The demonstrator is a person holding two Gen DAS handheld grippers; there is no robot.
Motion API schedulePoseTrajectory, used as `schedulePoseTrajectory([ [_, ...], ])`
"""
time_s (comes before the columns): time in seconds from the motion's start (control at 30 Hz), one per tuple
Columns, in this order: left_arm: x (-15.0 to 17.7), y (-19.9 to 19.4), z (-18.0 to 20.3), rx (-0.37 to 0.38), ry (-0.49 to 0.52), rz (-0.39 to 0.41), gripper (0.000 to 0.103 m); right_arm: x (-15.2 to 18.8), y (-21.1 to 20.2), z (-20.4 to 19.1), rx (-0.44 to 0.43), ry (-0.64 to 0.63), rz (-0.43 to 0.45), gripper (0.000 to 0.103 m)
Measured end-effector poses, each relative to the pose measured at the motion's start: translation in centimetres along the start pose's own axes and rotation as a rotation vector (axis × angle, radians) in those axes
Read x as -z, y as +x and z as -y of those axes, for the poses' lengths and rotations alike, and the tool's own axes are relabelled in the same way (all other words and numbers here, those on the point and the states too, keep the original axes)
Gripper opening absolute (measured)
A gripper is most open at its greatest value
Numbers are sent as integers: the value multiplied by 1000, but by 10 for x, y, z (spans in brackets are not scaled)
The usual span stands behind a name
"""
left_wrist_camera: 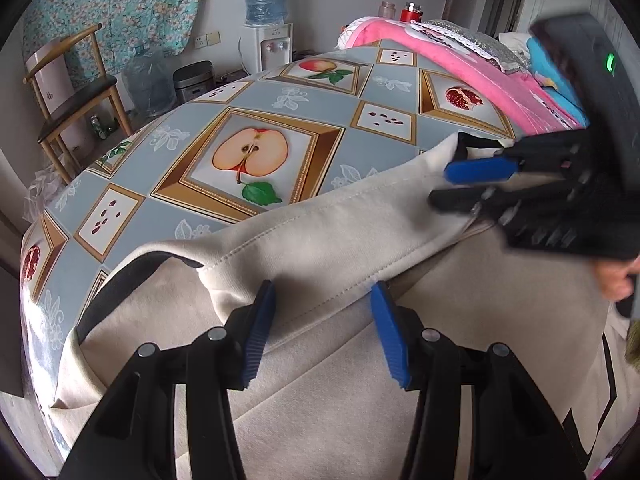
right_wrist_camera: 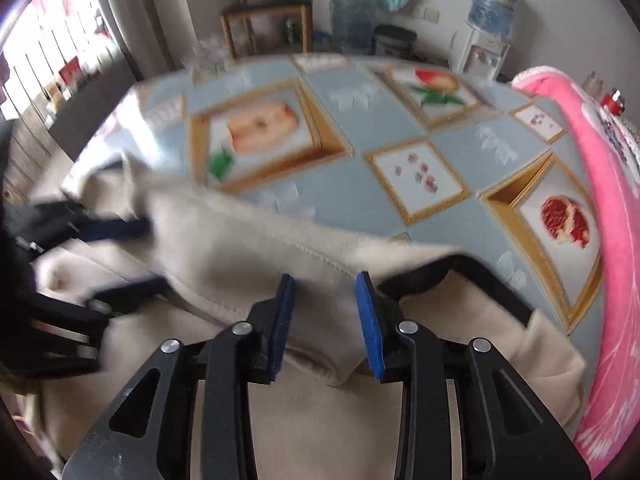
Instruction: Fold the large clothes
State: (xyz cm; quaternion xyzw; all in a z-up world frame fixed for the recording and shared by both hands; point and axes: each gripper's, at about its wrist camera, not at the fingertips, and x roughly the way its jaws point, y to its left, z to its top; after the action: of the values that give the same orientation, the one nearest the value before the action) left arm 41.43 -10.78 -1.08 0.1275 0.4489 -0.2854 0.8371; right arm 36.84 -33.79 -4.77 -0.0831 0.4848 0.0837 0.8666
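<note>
A large beige garment [left_wrist_camera: 320,240] with black trim [left_wrist_camera: 120,280] lies on the table, its folded, stitched edge running across the middle. My left gripper [left_wrist_camera: 325,334] hovers over that fold, jaws apart, with the cloth lying between the blue pads [left_wrist_camera: 260,332] and not pinched. At the right, my right gripper [left_wrist_camera: 440,186] stands open over the garment's far corner. In the blurred right wrist view the right gripper [right_wrist_camera: 326,320] is open above a cloth fold [right_wrist_camera: 240,248] beside the black trim [right_wrist_camera: 460,276]. The left gripper [right_wrist_camera: 132,258] shows at the left there.
The table carries a fruit-print cloth [left_wrist_camera: 256,104], bare beyond the garment. Pink bedding [left_wrist_camera: 460,60] is piled along the right side. A wooden chair [left_wrist_camera: 76,92] and a water dispenser [left_wrist_camera: 270,46] stand behind the table. A hand [left_wrist_camera: 616,280] holds the right gripper.
</note>
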Motion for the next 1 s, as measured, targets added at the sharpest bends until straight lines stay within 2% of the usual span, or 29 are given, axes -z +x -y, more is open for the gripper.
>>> schedulePoseTrajectory([
  [0.03, 0, -1, 0, -4, -9, 0, 49, 0, -1, -4, 24, -12, -10, 32],
  [0.1, 1, -8, 1, -19, -26, 5, 49, 1, -11, -6, 42, 21, -11, 38],
  [0.17, 1, -21, 1, -33, -46, 16, 54, 5, -30, -4, 14, 48, 17, 51],
  [0.27, 6, -57, 2, -25, -77, 55, 62, 20, -75, 0, 19, 90, 76, 65],
  [0.3, 10, -72, 3, -23, -83, 68, 63, 29, -90, 1, 5, 109, 92, 68],
  [0.37, 24, -105, 8, -23, -84, 93, 72, 51, -123, 1, -46, 158, 132, 81],
  [0.43, 44, -137, 16, -37, -70, 106, 77, 75, -147, -5, -82, 188, 145, 82],
  [0.53, 84, -173, 31, -75, -55, 99, 80, 115, -177, -24, -76, 211, 158, 89],
  [0.67, 149, -205, 49, -87, -102, 71, 84, 172, -199, -54, -73, 252, 175, 94],
  [0.87, 237, -213, 75, -125, -210, 42, 85, 246, -190, -97, -1, 304, 82, 94],
  [1.0, 281, -212, 87, -151, -279, 34, 85, 271, -185, -117, 77, 278, 47, 94],
])
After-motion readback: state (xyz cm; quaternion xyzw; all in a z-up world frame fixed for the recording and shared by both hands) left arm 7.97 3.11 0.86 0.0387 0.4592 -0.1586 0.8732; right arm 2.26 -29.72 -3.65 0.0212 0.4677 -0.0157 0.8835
